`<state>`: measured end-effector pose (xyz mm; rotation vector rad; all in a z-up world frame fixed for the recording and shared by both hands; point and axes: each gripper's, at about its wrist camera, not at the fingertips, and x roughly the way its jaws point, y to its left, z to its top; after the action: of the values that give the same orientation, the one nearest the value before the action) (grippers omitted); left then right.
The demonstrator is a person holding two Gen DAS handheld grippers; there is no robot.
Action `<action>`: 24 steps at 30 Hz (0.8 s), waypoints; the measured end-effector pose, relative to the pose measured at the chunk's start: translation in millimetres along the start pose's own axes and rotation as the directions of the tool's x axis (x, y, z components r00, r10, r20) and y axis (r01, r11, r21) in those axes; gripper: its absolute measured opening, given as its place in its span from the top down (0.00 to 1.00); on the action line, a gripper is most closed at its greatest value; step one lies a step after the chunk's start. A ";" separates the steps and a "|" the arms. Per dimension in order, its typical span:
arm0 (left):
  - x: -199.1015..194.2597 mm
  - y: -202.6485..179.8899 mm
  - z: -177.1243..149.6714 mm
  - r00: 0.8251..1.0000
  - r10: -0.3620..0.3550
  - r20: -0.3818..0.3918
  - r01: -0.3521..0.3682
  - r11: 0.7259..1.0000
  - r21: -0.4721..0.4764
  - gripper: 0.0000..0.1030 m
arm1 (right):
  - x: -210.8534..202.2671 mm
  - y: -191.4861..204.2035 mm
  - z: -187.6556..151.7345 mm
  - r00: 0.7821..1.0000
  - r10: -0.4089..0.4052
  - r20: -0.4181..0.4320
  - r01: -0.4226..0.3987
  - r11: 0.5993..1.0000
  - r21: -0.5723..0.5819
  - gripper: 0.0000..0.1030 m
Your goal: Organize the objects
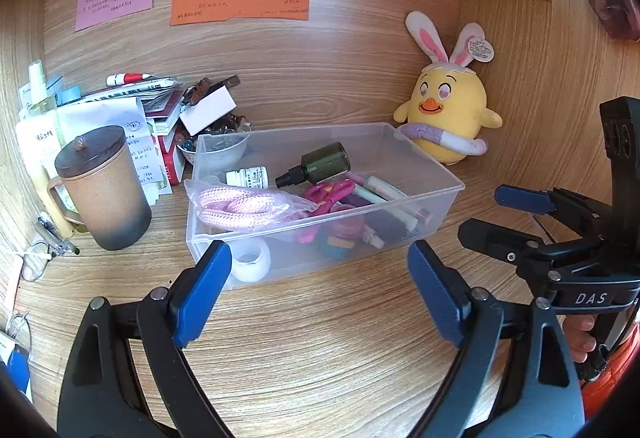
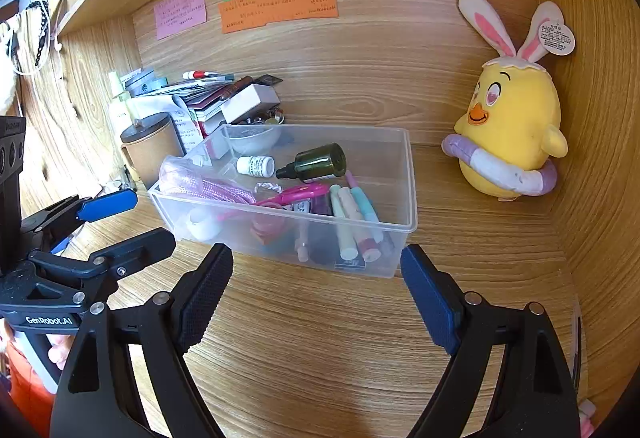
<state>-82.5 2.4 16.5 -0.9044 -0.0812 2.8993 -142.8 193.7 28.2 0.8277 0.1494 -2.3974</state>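
A clear plastic box (image 1: 400, 200) (image 2: 412, 178) stands on the wooden desk just beyond both sets of fingertips. In it lie a dark green spray bottle (image 1: 324, 162) (image 2: 320, 160), a small white bottle (image 1: 248, 176), a bagged pink rope (image 1: 240, 208), pink scissors (image 1: 328, 192), several markers (image 2: 352, 222) and a white tape roll (image 1: 252, 260). My left gripper (image 1: 320, 278) (image 2: 132, 222) is open in front of the box's left half, with nothing between its fingers. To its right, my right gripper (image 2: 316, 278) (image 1: 500, 216) is open and empty too.
A yellow plush chick (image 1: 448, 110) (image 2: 512, 134) with rabbit ears leans in the back right corner. A brown lidded mug (image 1: 104, 186) and a pile of books and papers (image 1: 152, 106) crowd the left. Sticky notes (image 1: 240, 2) hang on the back wall under a shelf.
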 end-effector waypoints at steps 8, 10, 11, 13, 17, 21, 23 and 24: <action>0.7 2.2 -1.5 1.000 0.001 -0.002 -0.001 1.000 -0.013 0.09 | -2.1 0.7 -1.1 1.000 0.011 0.004 -0.011 1.000 0.003 0.18; 0.1 0.6 -1.9 1.000 0.004 0.000 -0.004 1.000 -0.008 0.09 | -2.5 1.3 -1.0 1.000 0.010 0.003 -0.010 1.000 -0.002 0.18; -0.3 -0.3 -2.0 1.000 0.003 0.001 -0.003 1.000 -0.005 0.09 | -2.6 1.6 -1.1 1.000 0.009 0.003 -0.009 1.000 -0.006 0.18; -1.2 -2.2 -2.0 1.000 0.002 0.005 -0.002 1.000 0.001 0.09 | -3.3 2.2 -1.0 1.000 0.009 0.004 -0.009 1.000 -0.011 0.18; -1.8 -5.0 -1.6 1.000 0.002 0.009 -0.002 1.000 0.009 0.09 | -4.6 1.3 -1.0 1.000 0.012 0.005 -0.012 1.000 -0.012 0.18; -1.5 -7.2 -2.5 1.000 -0.004 0.004 0.003 1.000 0.011 0.09 | -5.2 0.0 -1.1 1.000 0.010 0.007 -0.010 1.000 -0.009 0.18; -1.8 -8.2 -3.3 1.000 -0.002 0.004 0.002 1.000 0.015 0.09 | -5.5 -1.0 -0.6 1.000 0.012 0.007 -0.012 1.000 -0.006 0.18; -2.3 -8.7 -3.5 1.000 -0.002 0.006 0.002 1.000 0.017 0.09 | -5.8 -1.0 -0.5 1.000 0.011 0.007 -0.011 1.000 -0.005 0.18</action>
<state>-78.0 10.9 15.7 -0.8930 -0.0571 2.8964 -139.5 197.6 31.1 0.8155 0.1467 -2.3884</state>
